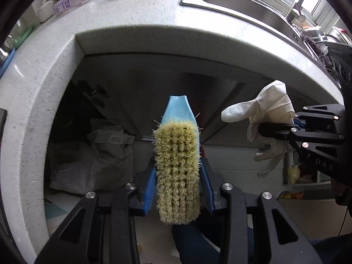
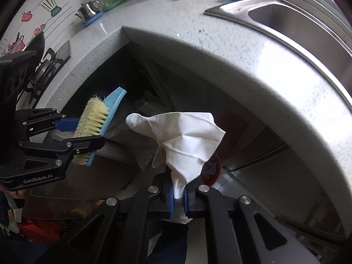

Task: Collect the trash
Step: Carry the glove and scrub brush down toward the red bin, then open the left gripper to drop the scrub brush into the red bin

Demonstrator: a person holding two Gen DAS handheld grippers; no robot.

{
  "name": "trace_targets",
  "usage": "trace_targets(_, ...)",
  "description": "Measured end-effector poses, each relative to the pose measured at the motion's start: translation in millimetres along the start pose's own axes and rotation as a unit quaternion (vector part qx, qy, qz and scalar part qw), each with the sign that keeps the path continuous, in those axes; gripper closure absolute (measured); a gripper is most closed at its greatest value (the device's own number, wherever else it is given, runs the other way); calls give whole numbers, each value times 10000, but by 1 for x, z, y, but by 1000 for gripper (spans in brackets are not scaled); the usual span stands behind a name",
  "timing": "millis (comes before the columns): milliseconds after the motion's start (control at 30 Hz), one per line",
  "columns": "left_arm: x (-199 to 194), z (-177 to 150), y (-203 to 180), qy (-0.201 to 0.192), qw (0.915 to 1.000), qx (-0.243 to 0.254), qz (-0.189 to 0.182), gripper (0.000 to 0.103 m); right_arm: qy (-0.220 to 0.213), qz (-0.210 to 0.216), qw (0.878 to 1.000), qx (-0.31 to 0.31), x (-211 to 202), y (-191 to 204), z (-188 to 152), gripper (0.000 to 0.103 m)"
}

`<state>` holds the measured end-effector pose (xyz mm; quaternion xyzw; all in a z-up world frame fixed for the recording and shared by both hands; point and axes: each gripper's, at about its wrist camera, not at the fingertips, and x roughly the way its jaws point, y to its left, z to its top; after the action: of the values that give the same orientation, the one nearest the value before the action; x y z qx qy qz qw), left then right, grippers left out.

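Both tongs are loaded: left gripper (image 1: 179, 189) clamps the scrub brush (image 1: 177, 165), long axis along its fingers, right gripper (image 2: 178, 194) pinches the white glove (image 2: 187, 140). The grey trash bag (image 1: 96, 154) sits below-left under the counter (image 1: 132, 22), closer to the left hand.

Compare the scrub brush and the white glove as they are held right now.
The scrub brush is rigid, a blue back with yellowish bristles; the white glove is soft and crumpled. The brush sits wide between the left hand-held gripper's blue pads; the glove is pinched by a thin fold in the right hand-held gripper. The brush sticks out straight; the glove fans out with limp fingers. Both are held off the speckled counter, in front of the cabinet below.
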<state>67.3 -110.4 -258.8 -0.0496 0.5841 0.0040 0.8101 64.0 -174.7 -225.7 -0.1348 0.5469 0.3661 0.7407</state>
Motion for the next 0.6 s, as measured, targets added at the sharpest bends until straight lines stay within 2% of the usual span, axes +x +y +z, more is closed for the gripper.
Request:
trace_targets(300,117,-12,9,237,9992,171,-268,68,118,-98,9993,345,79,-25,-22,97)
trace_targets(433,171,-16,6,345,9987,257,-259,68,126,-154,9986,494,110,-39,-34,97)
trace_targets(600,220,-17,0,458,9974,420,-374,68,171,-226,9973,683,142,-55,-44,97)
